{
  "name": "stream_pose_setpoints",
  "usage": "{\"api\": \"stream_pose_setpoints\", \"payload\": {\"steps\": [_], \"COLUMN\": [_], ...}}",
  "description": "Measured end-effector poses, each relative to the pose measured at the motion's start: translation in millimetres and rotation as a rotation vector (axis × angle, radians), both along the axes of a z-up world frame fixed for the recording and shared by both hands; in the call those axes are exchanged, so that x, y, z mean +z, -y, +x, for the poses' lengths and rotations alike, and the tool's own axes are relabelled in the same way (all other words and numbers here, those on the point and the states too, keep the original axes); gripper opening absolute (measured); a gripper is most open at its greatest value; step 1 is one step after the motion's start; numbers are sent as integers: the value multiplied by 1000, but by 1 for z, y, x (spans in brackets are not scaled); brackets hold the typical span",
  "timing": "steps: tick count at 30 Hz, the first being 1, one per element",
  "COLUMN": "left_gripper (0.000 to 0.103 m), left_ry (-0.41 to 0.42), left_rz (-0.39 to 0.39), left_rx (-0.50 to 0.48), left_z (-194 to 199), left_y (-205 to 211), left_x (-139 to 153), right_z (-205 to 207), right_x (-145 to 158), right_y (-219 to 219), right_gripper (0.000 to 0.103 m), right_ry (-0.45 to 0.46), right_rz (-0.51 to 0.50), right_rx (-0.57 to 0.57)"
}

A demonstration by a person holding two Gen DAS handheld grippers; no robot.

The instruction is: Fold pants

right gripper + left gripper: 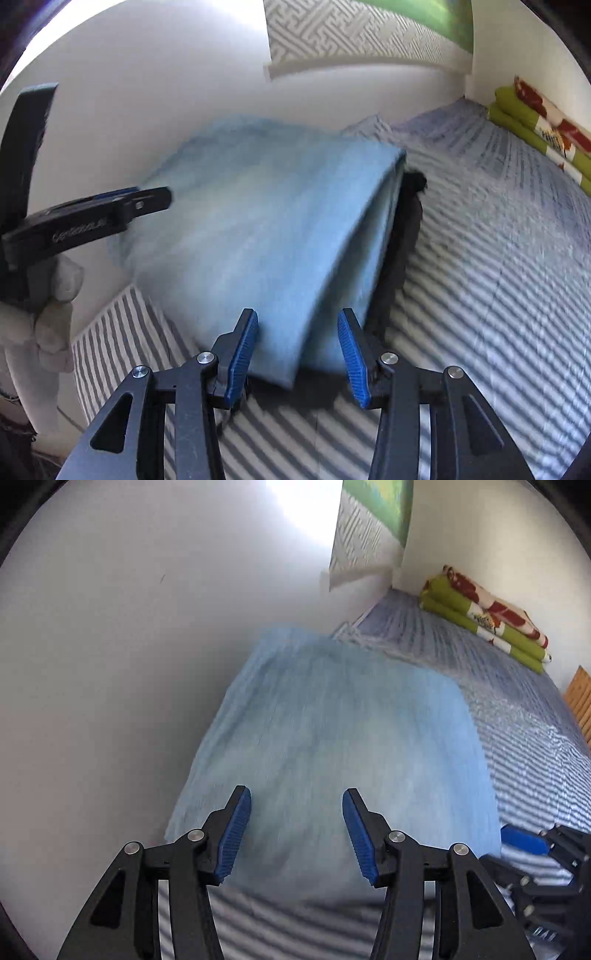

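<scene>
Pants (266, 236) on bed (480, 277), seemingly folded.

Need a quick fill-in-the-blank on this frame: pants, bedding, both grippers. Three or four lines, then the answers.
1. The pants lying on the bed are light ____ in colour.
2. The sheet under them has a ____ pattern.
3. The jaws of the left gripper and of the right gripper stand ____, with no cloth pinched between the pads.
4. The folded blanket by the far wall is red, white and ____.

Missing words: blue; striped; open; green
</scene>
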State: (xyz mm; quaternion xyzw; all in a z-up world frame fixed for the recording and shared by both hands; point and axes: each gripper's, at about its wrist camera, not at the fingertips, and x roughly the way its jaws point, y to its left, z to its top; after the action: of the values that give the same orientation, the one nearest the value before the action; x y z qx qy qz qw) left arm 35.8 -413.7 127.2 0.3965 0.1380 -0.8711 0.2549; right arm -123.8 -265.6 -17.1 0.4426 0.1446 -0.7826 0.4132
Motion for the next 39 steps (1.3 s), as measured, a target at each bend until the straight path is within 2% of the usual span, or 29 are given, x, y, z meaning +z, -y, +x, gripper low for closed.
{"api": "stream_pose_setpoints", "payload": {"steps": [2, 5, 8, 10, 12, 14, 15, 18, 21, 25, 31, 34, 36, 39], "left_gripper": [61, 61, 61, 61, 61, 61, 61, 61, 64, 67, 77, 82, 83, 84], "left_ry": [44, 120, 133, 112, 71, 29, 12, -42, -73, -113, -168, -189, -194, -184], "left_rz": [32, 60, 92, 115, 114, 97, 72, 0, -54, -69, -103, -70, -53, -62], "left_rx": [0, -27, -49, -54, -48, -61, -71, -102, -132, -160, -158, -139, -120, -123], "left_z": [17, 39, 65, 86, 105, 126, 142, 167, 204, 242, 297, 319, 333, 345], "left_y": [-19, -45, -79, -98, -125, -150, -170, -223, -287, -344, -408, -427, -440, -453], "left_x": [-13, -26, -30, -20, -4, 26, 50, 95, 128, 159, 169, 165, 160, 149], "right_z": [11, 31, 49, 64, 82, 106, 111, 158, 191, 228, 267, 286, 294, 304], "right_x": [-4, -4, 7, 19, 33, 50, 54, 86, 104, 120, 123, 117, 112, 108], "right_y": [-23, -60, -100, -123, -147, -169, -180, -219, -255, -295, -339, -355, -364, -380], "right_gripper": [41, 41, 41, 41, 42, 42, 42, 45, 50, 52, 58, 58, 58, 59], "right_ry": [5, 8, 40, 36, 25, -2, -20, -99, -169, -206, -232, -251, -232, -209], "right_rz": [60, 98, 75, 58, 42, 22, 13, -25, -62, -96, -122, -109, -112, -131], "right_rx": [-20, -50, -81, -101, -114, -130, -136, -144, -153, -153, -164, -185, -195, -215]}}
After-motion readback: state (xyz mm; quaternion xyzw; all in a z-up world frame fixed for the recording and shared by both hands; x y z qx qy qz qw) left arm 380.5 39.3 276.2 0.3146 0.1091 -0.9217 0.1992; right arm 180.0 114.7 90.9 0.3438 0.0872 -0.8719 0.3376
